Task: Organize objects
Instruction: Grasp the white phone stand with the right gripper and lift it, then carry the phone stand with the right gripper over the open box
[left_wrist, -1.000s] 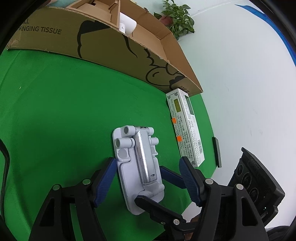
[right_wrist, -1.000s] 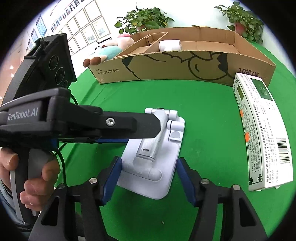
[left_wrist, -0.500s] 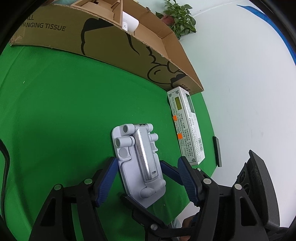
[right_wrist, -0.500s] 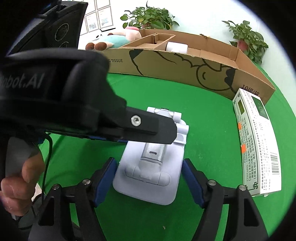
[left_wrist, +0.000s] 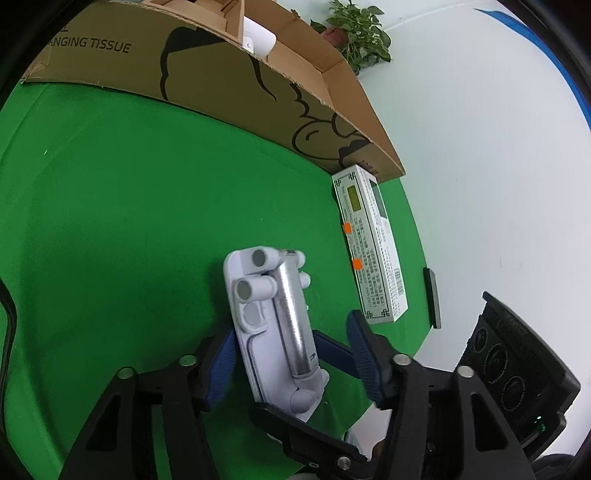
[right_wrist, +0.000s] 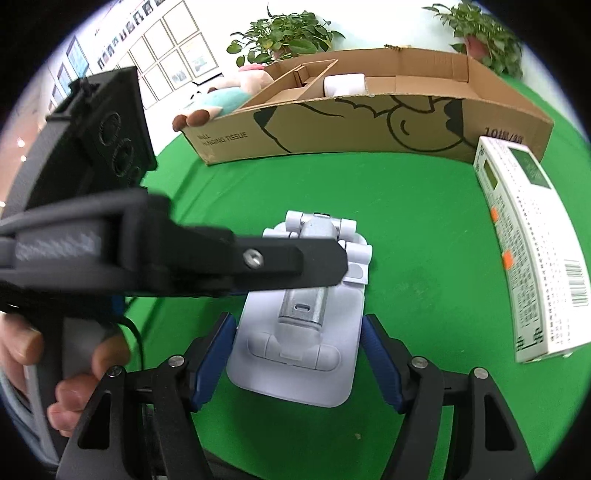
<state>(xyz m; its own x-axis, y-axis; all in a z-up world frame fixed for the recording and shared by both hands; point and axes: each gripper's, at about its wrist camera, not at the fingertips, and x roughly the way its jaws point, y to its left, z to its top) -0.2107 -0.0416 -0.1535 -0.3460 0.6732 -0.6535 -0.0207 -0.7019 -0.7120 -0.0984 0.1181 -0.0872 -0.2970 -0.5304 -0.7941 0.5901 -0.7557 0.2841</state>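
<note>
A white folding phone stand (left_wrist: 273, 332) (right_wrist: 295, 369) with a silver metal arm lies flat on the green table. My left gripper (left_wrist: 290, 343) straddles its near end and its jaws are closing: the left pad is at the stand's edge, the right pad still stands off. My right gripper (right_wrist: 297, 325) straddles the stand's wide base from the other side, jaws closing slightly, with a gap at each pad. One black finger (right_wrist: 288, 262) of the left gripper crosses over the stand in the right wrist view and hides part of the metal arm.
A long cardboard box (right_wrist: 369, 122) (left_wrist: 221, 74) with dividers and a white roll (right_wrist: 343, 85) stands at the back. A white printed carton (right_wrist: 532, 240) (left_wrist: 373, 251) lies to the right. A plush toy (right_wrist: 229, 96) and potted plants sit behind the box.
The left gripper's jaws have drawn in toward the stand. The right gripper's jaws stand a little wider than a second ago. The stand has not moved.
</note>
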